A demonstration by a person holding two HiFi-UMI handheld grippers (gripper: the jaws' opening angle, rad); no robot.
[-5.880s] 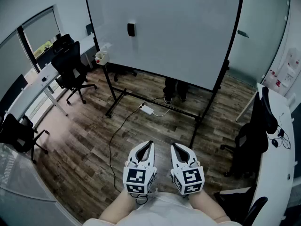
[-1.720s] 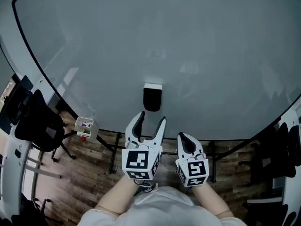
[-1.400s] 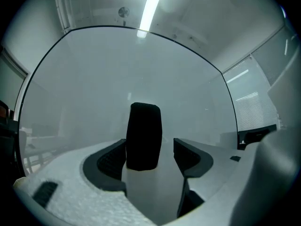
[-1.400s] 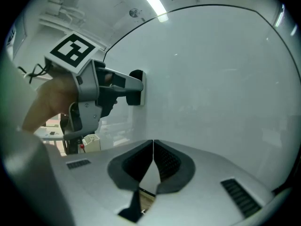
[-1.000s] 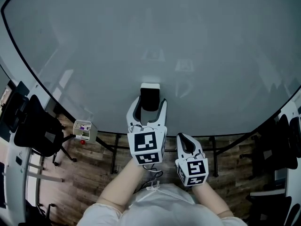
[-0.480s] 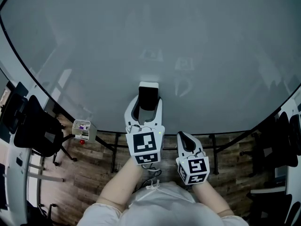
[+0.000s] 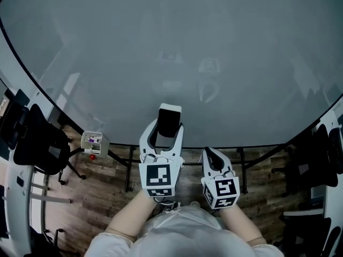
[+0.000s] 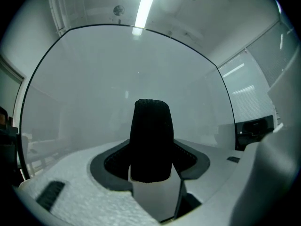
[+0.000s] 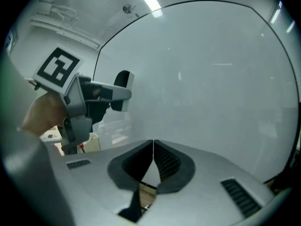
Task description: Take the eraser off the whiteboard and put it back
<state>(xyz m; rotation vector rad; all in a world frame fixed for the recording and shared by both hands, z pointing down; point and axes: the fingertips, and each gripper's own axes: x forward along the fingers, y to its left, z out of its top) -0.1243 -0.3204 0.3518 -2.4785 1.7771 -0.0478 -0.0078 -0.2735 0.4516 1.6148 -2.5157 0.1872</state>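
Left claw (image 7: 167, 125) has just been closing, and its pads now pinch the eraser (image 8: 150, 140) by its two long sides, with the black felt end standing out ahead of the fingertips. The eraser is directly in front of the whiteboard (image 7: 171, 52); whether it touches the board I cannot tell. I judge the eraser to be light, with a stiff smooth plastic body and a soft felt face. The hold therefore belongs on the hard sides, as it is now, because the felt would give under the pads and the plastic may slip if the pinch is weak. Probably a magnet holds it to the board, so it should seat flat when it is put back.

Right claw (image 7: 213, 157) waits to the right of the left claw, pressed together and empty. Below and left of the left claw are a small box (image 7: 94, 142) and an office chair (image 7: 32, 143), well apart. Nothing stands between the eraser and the board.
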